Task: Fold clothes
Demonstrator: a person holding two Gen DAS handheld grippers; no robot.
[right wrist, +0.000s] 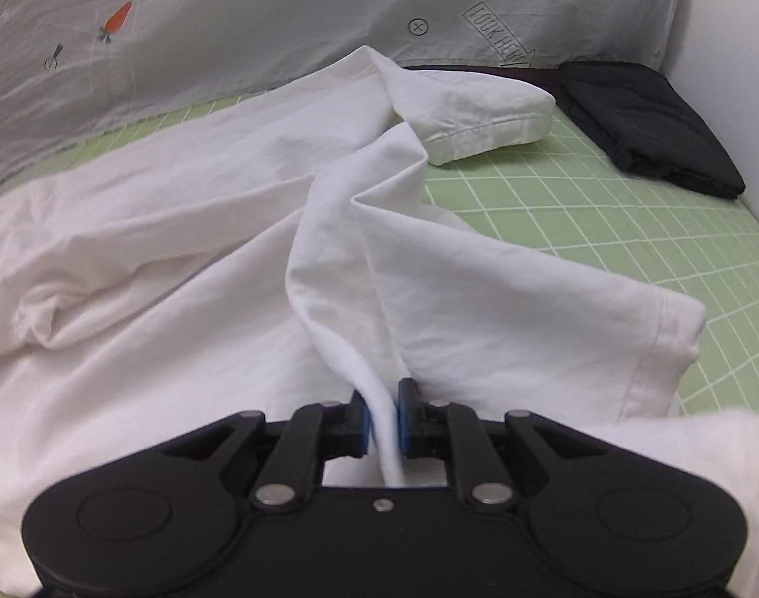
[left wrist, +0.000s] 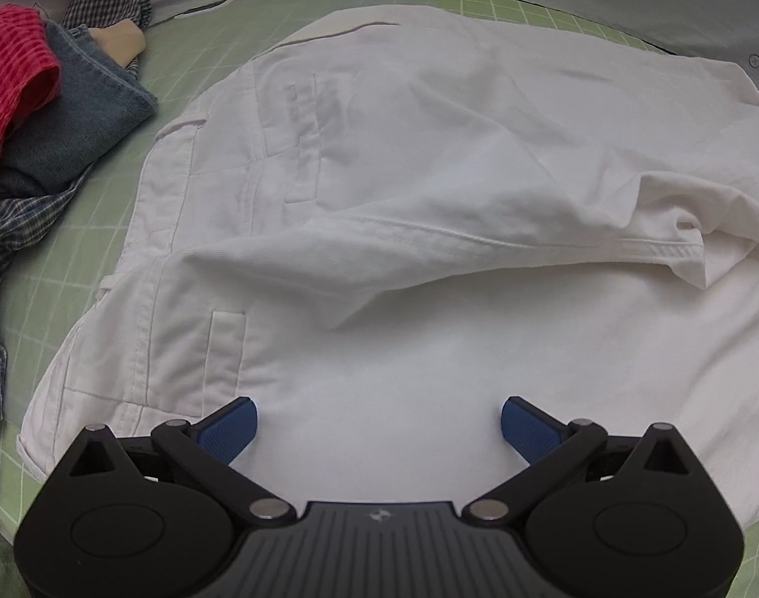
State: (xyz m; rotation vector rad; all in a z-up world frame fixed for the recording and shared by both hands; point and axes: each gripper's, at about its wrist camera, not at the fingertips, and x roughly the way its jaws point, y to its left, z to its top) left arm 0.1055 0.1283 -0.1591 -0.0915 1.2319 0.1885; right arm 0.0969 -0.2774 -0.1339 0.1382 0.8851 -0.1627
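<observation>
A pair of white trousers [left wrist: 404, 159] lies spread over the green grid mat [left wrist: 205, 55], waistband and pockets to the left, one leg folded across the middle. My left gripper [left wrist: 378, 428] is open, its blue pads wide apart just above the near part of the white cloth, holding nothing. In the right wrist view the same white trousers [right wrist: 180, 209] stretch away to the left. My right gripper [right wrist: 383, 413] is shut on a pinched ridge of the white cloth, which rises from the jaws in a fold. A hemmed leg end [right wrist: 484, 119] lies at the back.
A pile of clothes lies at the left: a red knit [left wrist: 10, 84], a blue denim piece [left wrist: 80, 119] and a checked shirt [left wrist: 0, 259]. A folded black garment [right wrist: 648, 119] sits at the back right by a white wall [right wrist: 728, 74]. A printed grey sheet [right wrist: 229, 15] hangs behind.
</observation>
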